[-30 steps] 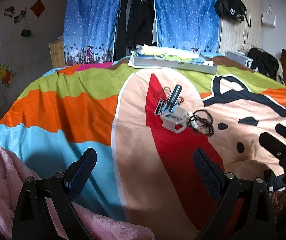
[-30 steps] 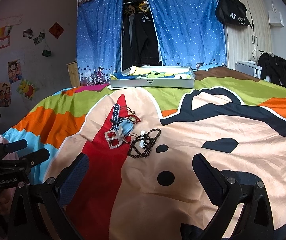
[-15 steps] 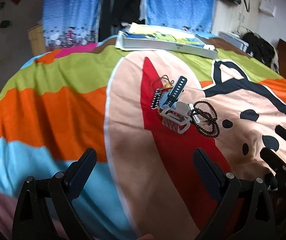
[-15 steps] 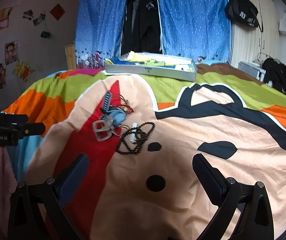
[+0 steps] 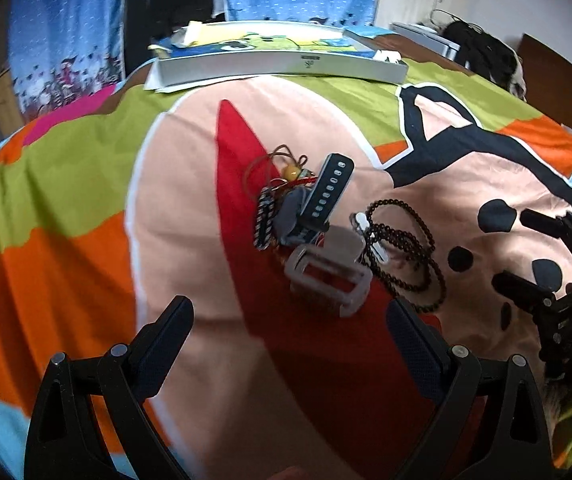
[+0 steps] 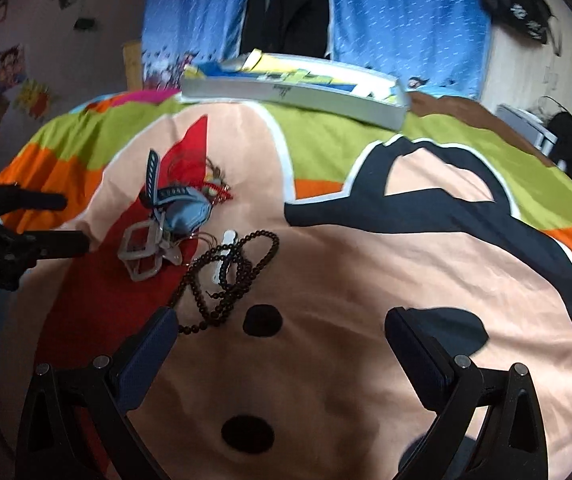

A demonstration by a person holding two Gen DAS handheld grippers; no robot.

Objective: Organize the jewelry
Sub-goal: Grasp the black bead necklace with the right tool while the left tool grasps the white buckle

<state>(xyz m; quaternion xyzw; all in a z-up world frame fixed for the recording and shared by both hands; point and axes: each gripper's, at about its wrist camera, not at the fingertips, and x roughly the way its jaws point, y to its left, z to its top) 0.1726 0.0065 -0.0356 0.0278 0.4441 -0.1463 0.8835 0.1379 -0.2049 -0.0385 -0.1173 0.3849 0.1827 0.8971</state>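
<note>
A small pile of jewelry lies on the colourful bedspread [image 5: 190, 208]. It holds a grey claw clip [image 5: 328, 276], a dark watch strap [image 5: 328, 194], a striped bead bracelet [image 5: 264, 220], a red cord with a yellow bead [image 5: 292, 172] and a black bead necklace [image 5: 406, 256]. My left gripper [image 5: 290, 340] hovers open just short of the claw clip, with nothing between its fingers. From the right wrist the necklace [image 6: 230, 276] sits by my left fingertip and the claw clip [image 6: 142, 250] further left. My right gripper [image 6: 282, 340] is open and empty. Each gripper shows in the other's view: right [image 5: 512, 248], left [image 6: 74, 222].
A long shallow grey box [image 5: 282, 64] filled with yellow and blue items lies across the far side of the bed. Behind it hang blue curtains [image 6: 406, 20] and dark clothes. The bedspread [image 6: 406, 240] spreads wide to the right of the pile.
Both grippers have moved forward and lower toward the jewelry pile, which now looks larger and closer. Both stay open. The jewelry has not moved.
</note>
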